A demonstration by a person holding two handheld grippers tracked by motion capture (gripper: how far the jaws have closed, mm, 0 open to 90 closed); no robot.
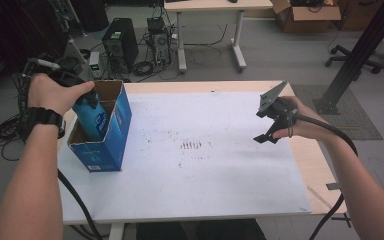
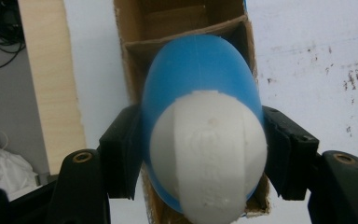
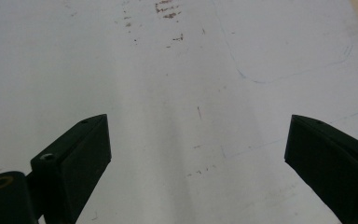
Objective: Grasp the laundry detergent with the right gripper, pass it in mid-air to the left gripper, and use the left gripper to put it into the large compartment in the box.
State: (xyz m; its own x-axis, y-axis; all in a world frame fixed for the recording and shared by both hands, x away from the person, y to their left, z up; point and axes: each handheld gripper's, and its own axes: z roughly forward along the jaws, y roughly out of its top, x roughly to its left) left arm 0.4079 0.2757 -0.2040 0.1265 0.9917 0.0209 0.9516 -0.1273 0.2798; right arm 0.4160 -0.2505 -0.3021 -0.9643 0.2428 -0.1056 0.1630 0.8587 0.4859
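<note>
A blue bottle with a white cap (image 2: 200, 140) (image 1: 91, 117) stands partly inside an open blue cardboard box (image 1: 110, 135) (image 2: 135, 42) at the table's left side. My left gripper (image 2: 200, 154) (image 1: 82, 97) is shut on the bottle's upper part, one jaw on each side, just above the box opening. My right gripper (image 3: 196, 149) (image 1: 270, 131) hangs open over the bare white sheet at the table's right, with nothing between its jaws.
The white sheet (image 1: 205, 165) covers most of the wooden table (image 1: 310, 165) and carries brown marks (image 1: 192, 145) at its middle. Beyond the table, the floor holds computer towers (image 1: 120, 42), cables, another desk (image 1: 215, 7) and a black post (image 1: 360, 50).
</note>
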